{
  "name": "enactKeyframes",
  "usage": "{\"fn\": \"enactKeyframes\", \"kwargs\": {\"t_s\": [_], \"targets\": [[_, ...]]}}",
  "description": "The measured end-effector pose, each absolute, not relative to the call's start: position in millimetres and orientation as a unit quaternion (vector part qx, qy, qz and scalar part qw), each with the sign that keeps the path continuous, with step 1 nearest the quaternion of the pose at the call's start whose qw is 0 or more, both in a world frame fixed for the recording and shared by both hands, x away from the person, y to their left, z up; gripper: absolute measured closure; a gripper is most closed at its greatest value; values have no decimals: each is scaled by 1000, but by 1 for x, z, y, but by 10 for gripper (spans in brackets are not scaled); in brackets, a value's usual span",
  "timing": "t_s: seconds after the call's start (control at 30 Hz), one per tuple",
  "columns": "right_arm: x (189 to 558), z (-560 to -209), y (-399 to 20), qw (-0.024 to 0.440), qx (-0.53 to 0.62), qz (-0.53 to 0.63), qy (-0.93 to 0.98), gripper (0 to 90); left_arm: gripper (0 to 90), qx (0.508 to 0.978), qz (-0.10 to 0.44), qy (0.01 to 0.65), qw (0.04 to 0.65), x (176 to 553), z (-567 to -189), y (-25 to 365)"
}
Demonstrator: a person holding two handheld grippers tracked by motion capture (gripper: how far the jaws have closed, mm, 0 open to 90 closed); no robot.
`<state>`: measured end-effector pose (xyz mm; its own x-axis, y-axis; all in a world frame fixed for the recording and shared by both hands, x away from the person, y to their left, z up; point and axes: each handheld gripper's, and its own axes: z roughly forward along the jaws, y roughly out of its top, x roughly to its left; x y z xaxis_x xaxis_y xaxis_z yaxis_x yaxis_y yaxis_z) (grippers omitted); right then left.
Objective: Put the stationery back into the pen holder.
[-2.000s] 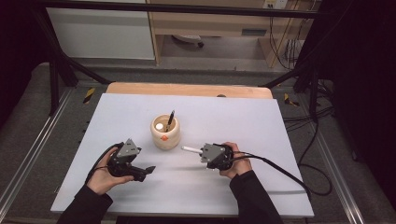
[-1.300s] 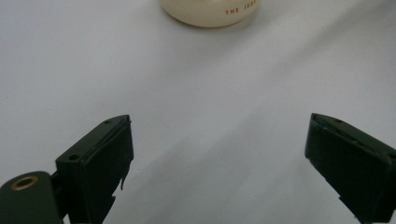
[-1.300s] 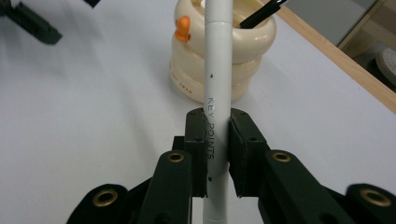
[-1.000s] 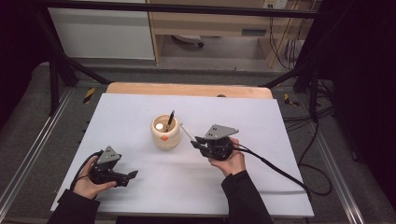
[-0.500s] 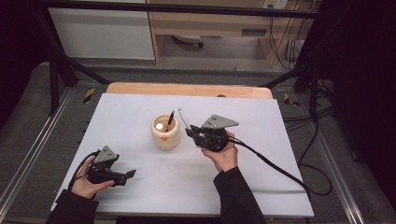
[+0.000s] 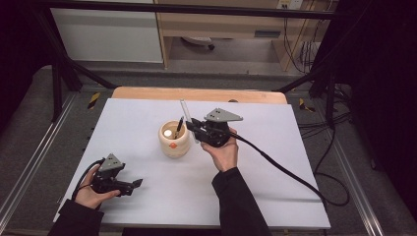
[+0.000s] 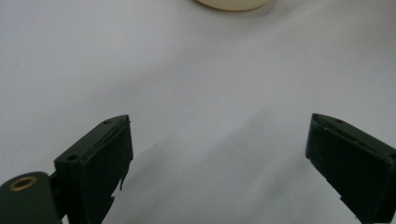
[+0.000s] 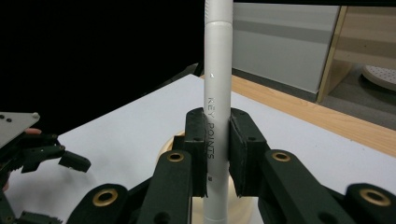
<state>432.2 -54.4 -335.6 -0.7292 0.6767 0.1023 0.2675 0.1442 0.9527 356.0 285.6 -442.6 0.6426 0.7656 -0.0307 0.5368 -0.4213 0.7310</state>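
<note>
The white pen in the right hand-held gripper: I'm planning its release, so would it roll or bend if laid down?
The white pen looks like a straight, smooth round tube, so it would probably roll on the flat table. It stands straight in the right hand-held gripper, so it is likely stiff.

White pen [image 8: 218, 93], cream holder [image 6: 173, 139] w/ orange dot, white tabletop [image 6: 275, 196]

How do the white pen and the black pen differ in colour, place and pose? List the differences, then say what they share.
Colour: the white pen is white with grey lettering; the black pen is dark.
Place: the white pen is clamped in the right gripper beside the pen holder; the black pen stands inside the holder.
Pose: the white pen is held upright; the black pen leans against the rim.
Both are slim pens.
</note>
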Motion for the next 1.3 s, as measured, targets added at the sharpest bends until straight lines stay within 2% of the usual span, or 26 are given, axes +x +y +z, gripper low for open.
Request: {"fn": "enactKeyframes", "kwargs": {"t_s": [0.8, 1.3], "targets": [[470, -356, -8, 176, 326, 591, 717, 790, 75, 828, 153, 392, 371, 356, -443, 286], [483, -390, 8, 156, 327, 579, 730, 791, 76, 828, 150, 393, 372, 356, -444, 286]]}}
